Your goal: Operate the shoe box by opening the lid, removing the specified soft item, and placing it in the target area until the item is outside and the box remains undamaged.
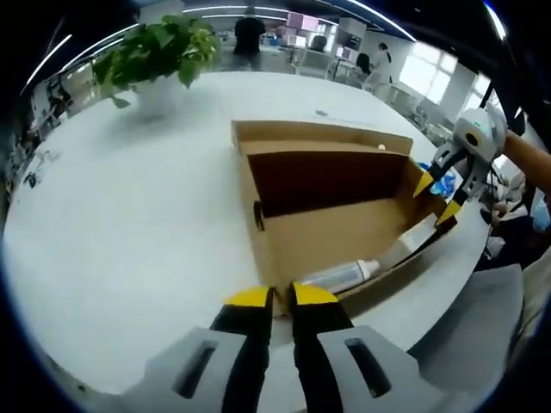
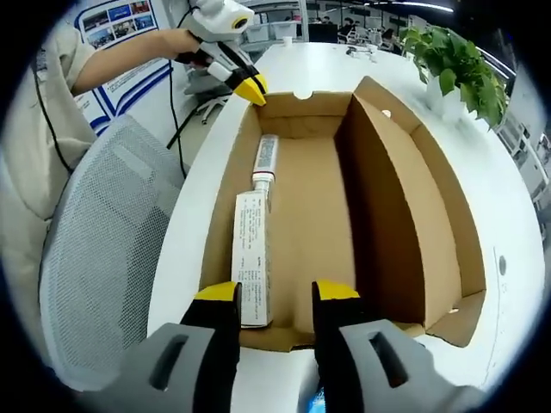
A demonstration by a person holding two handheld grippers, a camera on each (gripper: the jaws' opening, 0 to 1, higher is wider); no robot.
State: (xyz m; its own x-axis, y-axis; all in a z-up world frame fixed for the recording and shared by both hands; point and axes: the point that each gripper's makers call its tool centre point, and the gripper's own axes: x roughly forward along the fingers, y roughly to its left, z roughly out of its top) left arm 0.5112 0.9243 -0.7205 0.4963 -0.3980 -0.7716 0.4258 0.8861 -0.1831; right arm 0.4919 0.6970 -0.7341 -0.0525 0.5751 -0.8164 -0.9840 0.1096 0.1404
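An open brown cardboard shoe box (image 1: 327,228) (image 2: 310,215) lies on the white table, its lid (image 2: 430,189) folded out to the side. Inside lie a white tube (image 1: 340,275) (image 2: 265,159) and a long white carton (image 2: 250,258) (image 1: 415,241), end to end along one wall. My left gripper (image 1: 282,298) is shut on the box's corner wall; in the right gripper view it (image 2: 252,86) sits at the far corner. At the opposite end wall my right gripper (image 2: 275,292) (image 1: 436,198) stands open, jaws to either side of the carton's end.
A potted plant (image 1: 159,52) (image 2: 456,60) stands on the round white table (image 1: 129,215) beyond the box. A grey mesh chair (image 2: 103,249) (image 1: 482,335) is pushed up to the table edge. A person's sleeve and arm (image 2: 129,52) reach in behind it.
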